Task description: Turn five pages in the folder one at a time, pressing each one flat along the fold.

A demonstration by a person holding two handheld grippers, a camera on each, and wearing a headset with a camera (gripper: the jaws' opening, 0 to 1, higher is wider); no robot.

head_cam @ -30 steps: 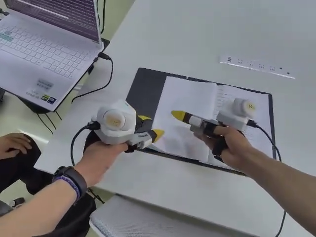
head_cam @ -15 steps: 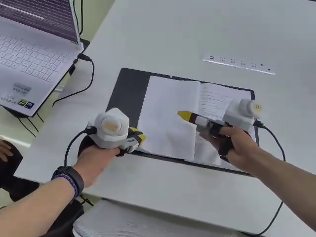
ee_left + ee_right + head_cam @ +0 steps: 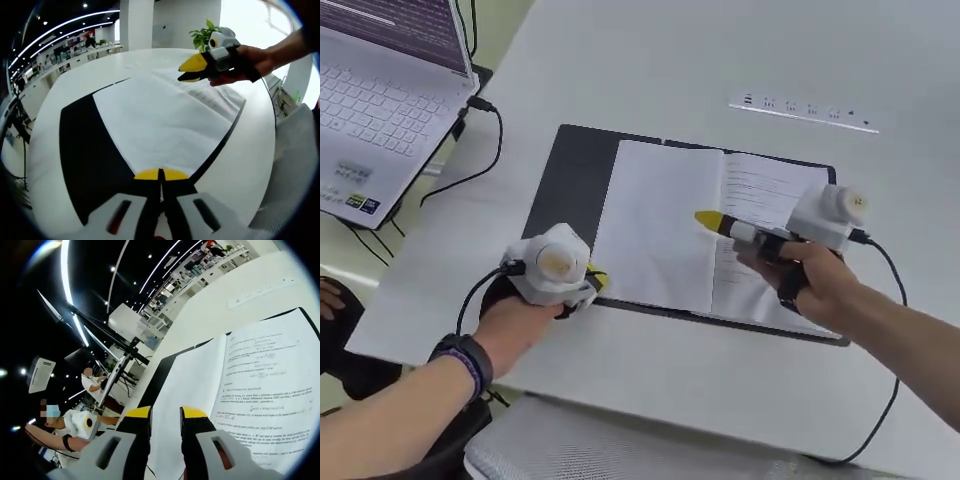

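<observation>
Black folder [image 3: 570, 175] lying open on white table [image 3: 650, 70], my left gripper [image 3: 160, 174] at its near edge, jaws pressed together on nothing, my right gripper [image 3: 165, 413] over the middle fold, jaws slightly apart, empty.

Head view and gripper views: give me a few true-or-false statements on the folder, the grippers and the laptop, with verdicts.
1. The folder lies open on the table. True.
2. The left gripper is wide open. False: its jaws are together.
3. The right gripper has its tips near the fold, jaws slightly apart. True.
4. Both open pages carry print. False: the left page is blank, the right page printed.
5. The laptop sits right of the folder in the head view. False: it is to the left.
</observation>
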